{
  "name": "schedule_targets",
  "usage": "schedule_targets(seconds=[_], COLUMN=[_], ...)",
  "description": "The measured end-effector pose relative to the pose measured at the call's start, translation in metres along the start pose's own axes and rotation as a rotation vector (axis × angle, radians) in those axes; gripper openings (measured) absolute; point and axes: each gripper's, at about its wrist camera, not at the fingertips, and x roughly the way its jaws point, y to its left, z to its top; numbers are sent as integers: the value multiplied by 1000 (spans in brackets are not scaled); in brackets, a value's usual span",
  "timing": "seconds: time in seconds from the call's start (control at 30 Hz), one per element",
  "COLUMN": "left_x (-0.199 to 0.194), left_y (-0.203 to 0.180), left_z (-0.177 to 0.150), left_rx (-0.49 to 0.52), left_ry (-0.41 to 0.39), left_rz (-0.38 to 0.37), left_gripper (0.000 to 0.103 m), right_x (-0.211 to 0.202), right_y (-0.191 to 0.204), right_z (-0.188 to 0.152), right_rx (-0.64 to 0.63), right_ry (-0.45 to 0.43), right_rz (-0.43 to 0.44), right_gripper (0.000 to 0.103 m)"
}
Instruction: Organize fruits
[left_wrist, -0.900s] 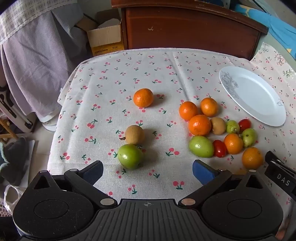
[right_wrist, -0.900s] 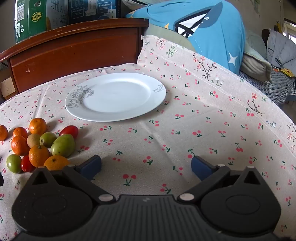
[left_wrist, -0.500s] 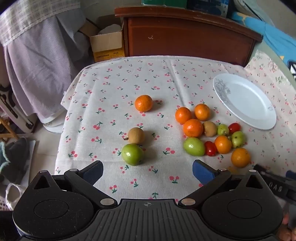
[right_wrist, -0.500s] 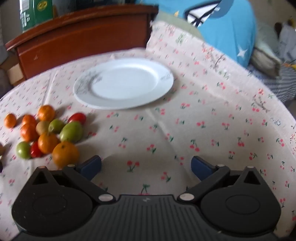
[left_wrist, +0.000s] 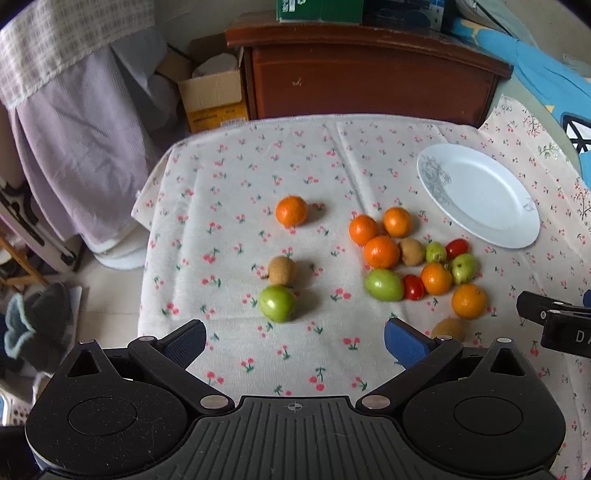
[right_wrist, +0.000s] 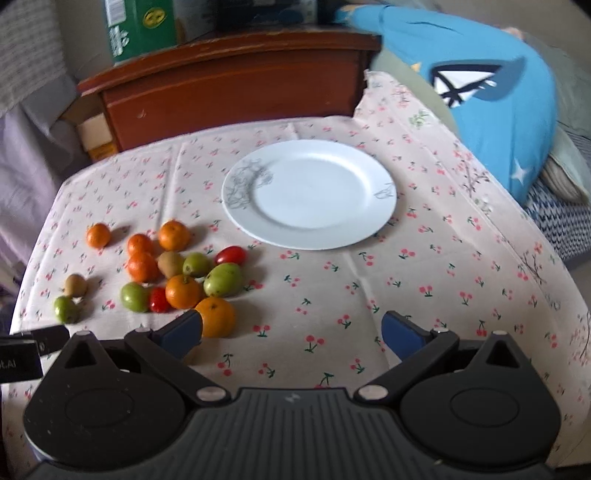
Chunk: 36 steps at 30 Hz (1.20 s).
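Observation:
A cluster of oranges, green fruits, kiwis and red tomatoes (left_wrist: 417, 258) lies on the cherry-print tablecloth, also in the right wrist view (right_wrist: 177, 273). A lone orange (left_wrist: 291, 210), a kiwi (left_wrist: 282, 270) and a green fruit (left_wrist: 277, 303) lie apart to the left. An empty white plate (left_wrist: 480, 195) (right_wrist: 310, 194) sits at the back right. My left gripper (left_wrist: 293, 341) is open and empty, above the near table edge. My right gripper (right_wrist: 291, 334) is open and empty; its left finger is beside the nearest orange (right_wrist: 216, 316).
A brown wooden headboard (left_wrist: 365, 77) stands behind the table. A cardboard box (left_wrist: 212, 98) and hanging cloth (left_wrist: 74, 122) are at the left. A blue garment (right_wrist: 495, 96) lies at the right. The table's left edge (left_wrist: 144, 258) drops to the floor.
Both grippers have pulled back and risen, so more of the table shows. The right view has swung left toward the fruit cluster. No fruit has moved.

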Motion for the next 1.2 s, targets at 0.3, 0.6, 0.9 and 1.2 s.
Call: schedule_targets(seconds=[0.3, 0.6, 0.9, 1.2], left_x=[14, 35, 34, 35], left_y=[-5, -3, -7, -9], left_z=[20, 10, 9, 7], left_rx=[14, -23, 1, 21], left_ry=[0, 69, 54, 48], left_rz=[39, 35, 59, 66], left_gripper=[103, 103, 103, 103], right_x=[19, 31, 31, 33], right_y=[-3, 5, 19, 20], right_z=[21, 15, 10, 8], right_rx=[28, 11, -52, -49], right_ry=[73, 88, 65, 71], right_rz=[2, -20, -4, 4], right_gripper=[102, 102, 102, 102])
